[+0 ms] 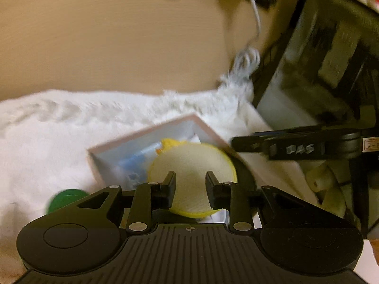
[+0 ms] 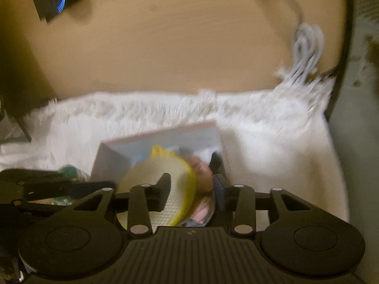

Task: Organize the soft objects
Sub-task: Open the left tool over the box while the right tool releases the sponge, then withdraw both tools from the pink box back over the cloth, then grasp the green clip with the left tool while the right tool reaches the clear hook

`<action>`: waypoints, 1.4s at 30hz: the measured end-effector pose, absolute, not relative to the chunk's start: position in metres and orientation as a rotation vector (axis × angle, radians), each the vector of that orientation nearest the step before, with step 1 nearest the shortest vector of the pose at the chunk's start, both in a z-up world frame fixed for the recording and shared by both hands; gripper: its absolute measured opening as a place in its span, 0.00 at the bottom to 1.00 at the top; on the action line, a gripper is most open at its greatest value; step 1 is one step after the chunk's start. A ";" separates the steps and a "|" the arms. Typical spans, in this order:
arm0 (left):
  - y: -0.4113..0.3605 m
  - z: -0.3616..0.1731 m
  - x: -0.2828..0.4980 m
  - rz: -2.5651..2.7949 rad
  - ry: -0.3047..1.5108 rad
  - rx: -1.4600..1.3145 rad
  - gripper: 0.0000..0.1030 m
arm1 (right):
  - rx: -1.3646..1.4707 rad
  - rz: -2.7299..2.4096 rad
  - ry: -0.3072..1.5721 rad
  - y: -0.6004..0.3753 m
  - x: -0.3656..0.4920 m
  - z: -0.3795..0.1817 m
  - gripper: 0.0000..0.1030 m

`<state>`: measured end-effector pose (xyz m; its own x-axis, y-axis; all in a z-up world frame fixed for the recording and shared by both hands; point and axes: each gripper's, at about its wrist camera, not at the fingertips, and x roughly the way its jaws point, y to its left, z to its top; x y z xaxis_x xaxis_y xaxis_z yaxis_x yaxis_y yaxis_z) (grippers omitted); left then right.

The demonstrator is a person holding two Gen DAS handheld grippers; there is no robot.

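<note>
A pink-rimmed box [image 1: 142, 137] with a pale blue inside sits on a white furry rug [image 1: 47, 137]. A round yellow-edged sponge pad [image 1: 191, 184] lies over the box's near side, on other soft things. My left gripper [image 1: 190, 187] is open, its fingers over the pad without touching it. In the right wrist view the same pad [image 2: 156, 179] is tilted in the box [image 2: 165, 130]. My right gripper [image 2: 191, 184] hangs over the box beside a pinkish soft thing [image 2: 203, 172]; blur hides its right finger.
A green round object [image 1: 66, 198] lies on the rug left of the box. A bundled white cable [image 1: 246, 61] lies on the tan floor [image 1: 118, 47]. Dark furniture [image 1: 319, 71] stands at the right. The right gripper's black body [image 1: 296, 146] reaches in from the right.
</note>
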<state>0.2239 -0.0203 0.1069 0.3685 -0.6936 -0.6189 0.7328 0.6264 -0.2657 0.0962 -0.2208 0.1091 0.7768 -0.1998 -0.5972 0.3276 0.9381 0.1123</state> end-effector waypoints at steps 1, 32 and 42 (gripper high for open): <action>-0.011 0.113 0.223 -0.903 0.756 0.038 0.29 | 0.216 -0.302 0.594 -0.221 0.089 0.117 0.51; 0.144 0.002 0.185 -0.327 0.801 -0.123 0.29 | -0.170 0.138 0.800 -0.007 0.227 0.148 0.57; 0.118 -0.005 0.206 -0.292 0.790 -0.074 0.30 | -0.173 0.148 0.841 -0.030 0.254 0.124 0.57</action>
<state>0.2061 0.1178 -0.0046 0.6660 -0.2857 -0.6890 0.2309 0.9573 -0.1737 0.2544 -0.0302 0.1242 0.6581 0.0622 -0.7503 -0.1985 0.9756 -0.0932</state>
